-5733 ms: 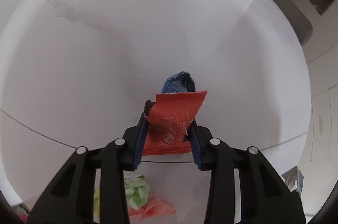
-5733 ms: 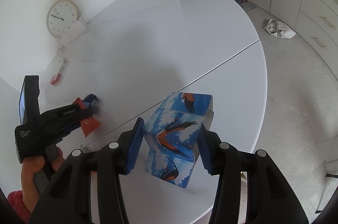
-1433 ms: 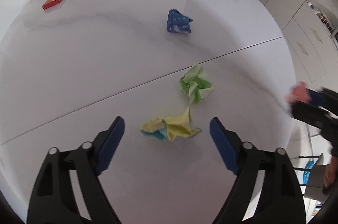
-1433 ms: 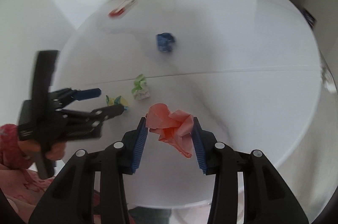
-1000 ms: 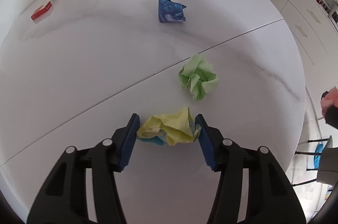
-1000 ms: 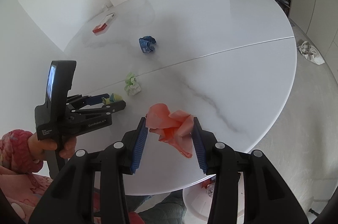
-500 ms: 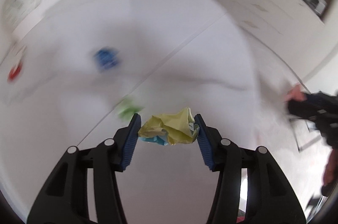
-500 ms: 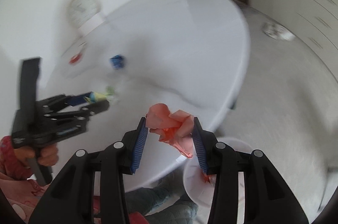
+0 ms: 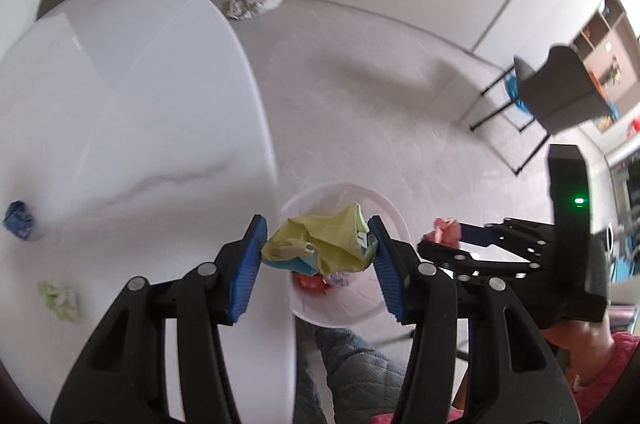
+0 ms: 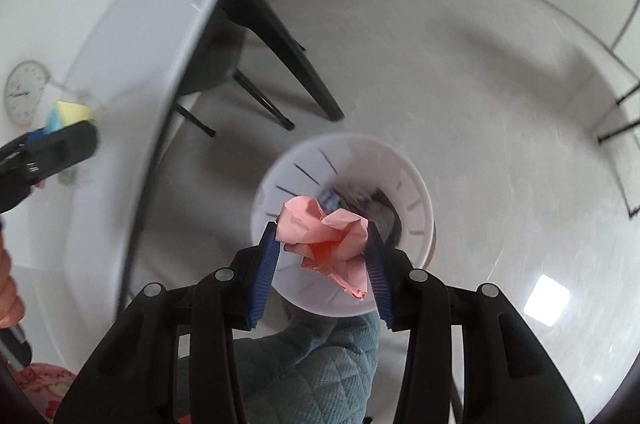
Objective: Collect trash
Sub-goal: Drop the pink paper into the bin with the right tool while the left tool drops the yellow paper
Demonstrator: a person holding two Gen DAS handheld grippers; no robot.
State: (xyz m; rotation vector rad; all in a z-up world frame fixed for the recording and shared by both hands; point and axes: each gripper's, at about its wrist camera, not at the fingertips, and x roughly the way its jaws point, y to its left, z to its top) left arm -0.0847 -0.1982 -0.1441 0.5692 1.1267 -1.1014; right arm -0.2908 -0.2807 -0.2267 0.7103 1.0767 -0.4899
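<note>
**Both grippers loaded, held over the bin**

Left gripper (image 9: 318,258) is clamped on a crumpled yellow paper wad (image 9: 320,244) with a bit of light blue in it; blue pads press it from both sides. The wad hangs off the edge of the white surface (image 9: 120,104), above the white bin (image 9: 396,220) on the floor. Inside the bin: something red plus a pale scrap, too small to identify.

Right gripper (image 10: 322,244) is clamped on a crumpled pink paper wad (image 10: 324,236), directly above the open white bin (image 10: 420,208). Dark and blue-white items show at the bin bottom, blurred. In the left wrist view the right gripper (image 9: 440,238) sits just right of the bin with the pink wad (image 9: 444,228) at its tips.

On the surface: a blue crumpled wad (image 9: 18,220) near the left edge of frame and a green crumpled wad (image 9: 60,300) closer to the camera, well apart from each other. Person's knee in grey-blue quilted fabric (image 10: 316,356) sits under the bin rim. A wall clock (image 10: 24,98) shows far left in the right wrist view.
</note>
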